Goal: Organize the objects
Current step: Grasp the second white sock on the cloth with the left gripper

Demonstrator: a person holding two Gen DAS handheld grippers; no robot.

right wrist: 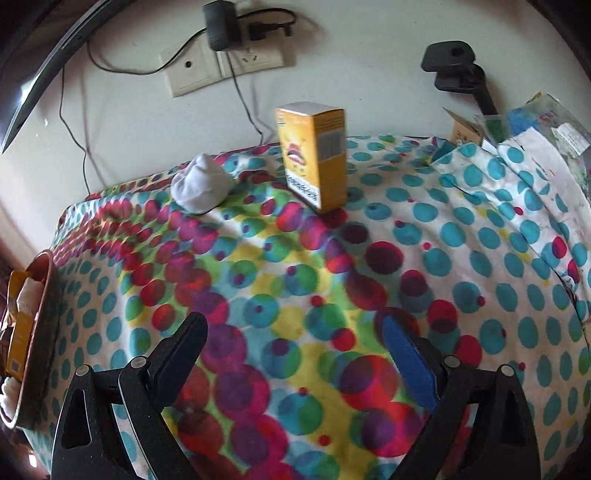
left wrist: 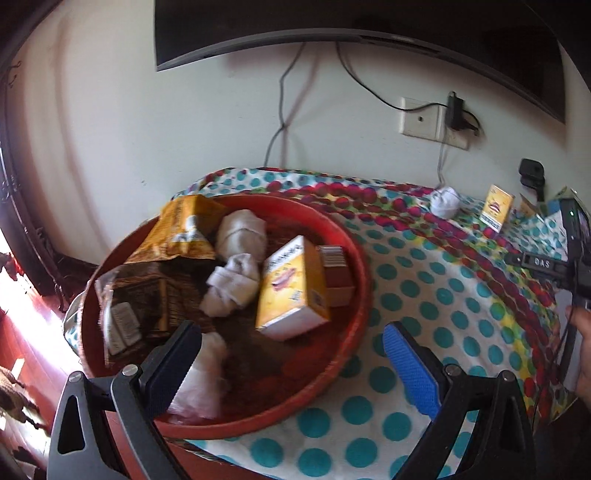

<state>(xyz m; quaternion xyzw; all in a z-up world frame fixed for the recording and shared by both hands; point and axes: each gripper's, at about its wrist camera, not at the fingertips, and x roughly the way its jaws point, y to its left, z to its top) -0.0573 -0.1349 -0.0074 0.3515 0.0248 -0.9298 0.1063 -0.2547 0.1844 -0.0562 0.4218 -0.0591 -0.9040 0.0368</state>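
A red round basket (left wrist: 354, 236) on the dotted cloth holds a yellow box (left wrist: 291, 291), a red-brown box (left wrist: 338, 273), several rolled white socks (left wrist: 232, 284), a yellow bag (left wrist: 184, 229) and a dark packet (left wrist: 147, 302). My left gripper (left wrist: 291, 350) is open and empty above the basket's near rim. A second yellow box (right wrist: 314, 155) stands upright at the table's back, with a rolled white sock (right wrist: 201, 184) to its left. My right gripper (right wrist: 295, 343) is open and empty over the cloth, well short of both.
The wall behind has a socket plate (right wrist: 192, 70) with a charger (right wrist: 218, 26) and hanging cables. A black clamp stand (right wrist: 458, 70) and a heap of bags (right wrist: 532, 125) lie at the back right. The basket's edge (right wrist: 40, 295) shows at the far left.
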